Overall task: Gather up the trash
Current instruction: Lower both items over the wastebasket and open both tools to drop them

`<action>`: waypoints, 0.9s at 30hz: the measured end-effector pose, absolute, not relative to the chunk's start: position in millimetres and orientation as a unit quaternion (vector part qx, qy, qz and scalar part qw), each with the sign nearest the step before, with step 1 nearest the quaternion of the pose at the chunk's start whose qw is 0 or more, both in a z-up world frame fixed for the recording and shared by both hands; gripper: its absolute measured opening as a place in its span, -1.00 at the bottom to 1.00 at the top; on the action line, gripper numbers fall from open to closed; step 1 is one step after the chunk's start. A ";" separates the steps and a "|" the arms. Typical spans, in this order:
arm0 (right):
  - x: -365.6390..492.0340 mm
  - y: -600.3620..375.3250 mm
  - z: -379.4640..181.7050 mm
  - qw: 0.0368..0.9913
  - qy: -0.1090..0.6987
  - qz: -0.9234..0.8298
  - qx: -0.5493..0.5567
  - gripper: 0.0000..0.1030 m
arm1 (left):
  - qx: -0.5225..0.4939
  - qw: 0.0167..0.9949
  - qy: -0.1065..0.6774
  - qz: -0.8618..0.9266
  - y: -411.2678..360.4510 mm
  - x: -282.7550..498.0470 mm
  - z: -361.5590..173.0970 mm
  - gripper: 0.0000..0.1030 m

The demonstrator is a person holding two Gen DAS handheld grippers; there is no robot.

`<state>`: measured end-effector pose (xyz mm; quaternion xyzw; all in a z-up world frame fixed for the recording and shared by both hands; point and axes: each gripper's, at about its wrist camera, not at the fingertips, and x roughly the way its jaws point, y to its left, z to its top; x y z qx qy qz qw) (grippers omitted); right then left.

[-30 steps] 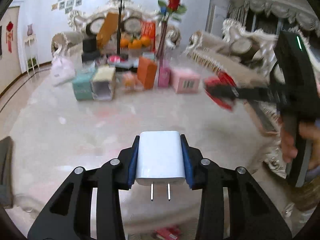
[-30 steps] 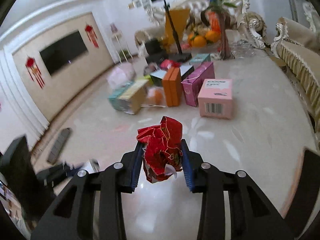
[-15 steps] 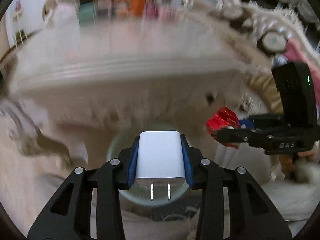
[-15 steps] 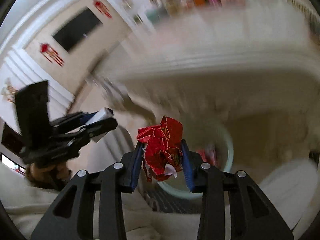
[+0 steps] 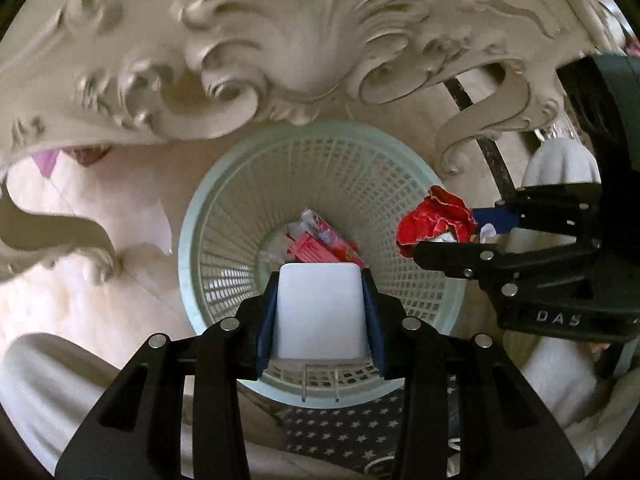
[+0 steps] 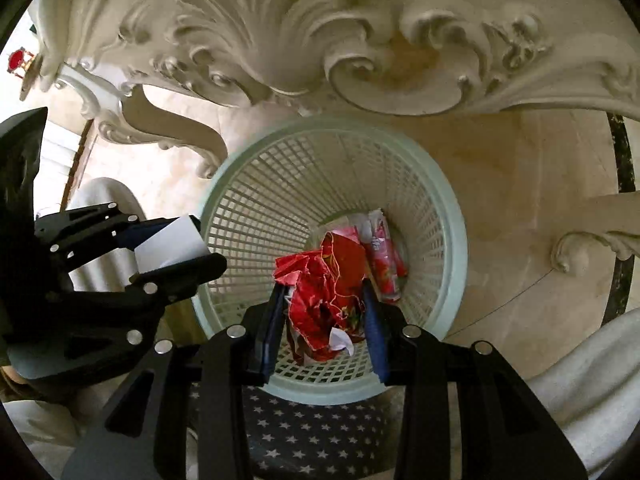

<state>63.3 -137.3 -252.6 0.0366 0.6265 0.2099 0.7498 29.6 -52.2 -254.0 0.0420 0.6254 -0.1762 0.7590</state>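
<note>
So both claws are hanging right over the pale green plastic lattice wastebasket (image 5: 224,216), which sits on the floor tucked against the carved cream-coloured scrollwork of some ornate furniture (image 5: 248,52). The left claw (image 5: 320,312) is clamped snugly on a white boxy plug-in charger (image 5: 322,312), prongs pointing back toward the camera, so the body goes in first when it's let go. The right claw (image 6: 326,312) is pinched tight on a crumpled wad of red foil-like wrapper (image 6: 328,280) with a bit of white paper poking out the bottom. Both are aimed steeply down into the basket mouth, which looks like lining up a straight drop rather than a toss. Already lying at the bottom is a pink and red packet (image 6: 382,260), so some trash is in. Hard to say how high the claws sit above the rim. The basket's near edge is covered by the fingers in both views, a star-patterned dark fabric (image 5: 352,432) peeks out below it, and the pale cloth shapes at the sides are probably the person's legs, cut off by the frame.
</note>
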 end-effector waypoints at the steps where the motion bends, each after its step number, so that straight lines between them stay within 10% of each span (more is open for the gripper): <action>1: 64.6 -137.7 -255.2 0.749 0.628 0.209 0.037 -0.32 | 0.041 0.756 0.629 -0.175 -50.8 30.6 -255.0 -0.25; 5: 63.8 -150.2 -260.6 0.752 0.625 0.203 0.039 -0.05 | 0.042 0.759 0.628 -0.165 -52.0 33.9 -256.3 0.41; 8: 60.6 -157.0 -253.7 0.768 0.613 0.184 0.028 0.21 | 0.049 0.761 0.627 -0.158 -53.3 33.4 -255.3 0.50; 17: 34.0 -160.8 -198.6 0.788 0.582 0.199 -0.018 0.22 | 0.056 0.769 0.616 -0.159 -47.4 7.7 -231.5 0.52; 27: 73.6 -238.1 -4.5 0.931 0.328 0.141 0.077 0.29 | -0.007 0.879 0.416 -0.235 -0.3 15.5 -26.8 0.53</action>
